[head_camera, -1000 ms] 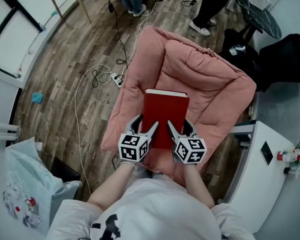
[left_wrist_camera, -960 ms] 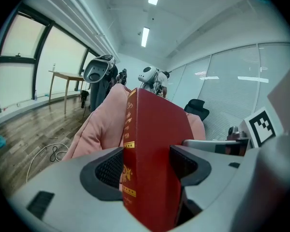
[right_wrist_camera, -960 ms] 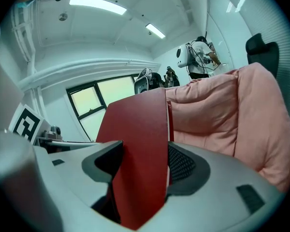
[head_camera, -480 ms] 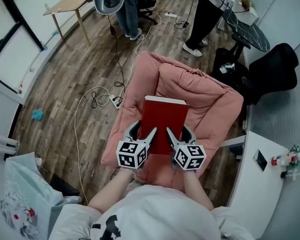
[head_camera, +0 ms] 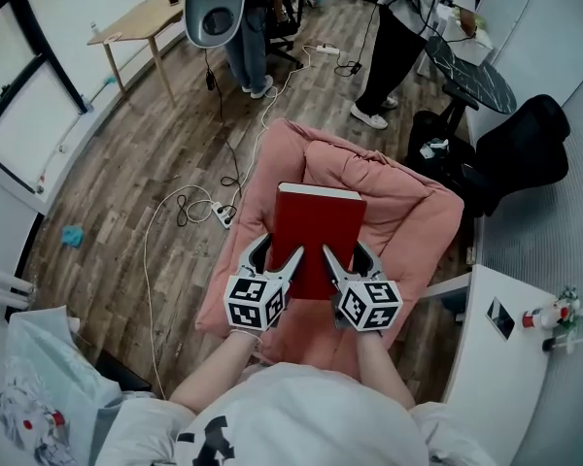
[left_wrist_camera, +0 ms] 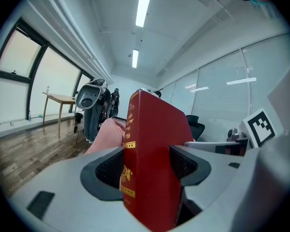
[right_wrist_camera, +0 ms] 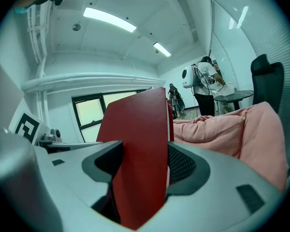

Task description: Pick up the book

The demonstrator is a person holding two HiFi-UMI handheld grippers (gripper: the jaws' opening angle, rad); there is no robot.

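Over pink cushion (head_camera: 408,212) | left tool (head_camera: 281,248), right tool (head_camera: 343,250) clamp book (head_camera: 316,223) near edge

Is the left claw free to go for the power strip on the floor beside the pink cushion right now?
Probably not: the left claw is shut on the red book, sharing it with the right claw. The power strip lies uncovered, but the book must go first.
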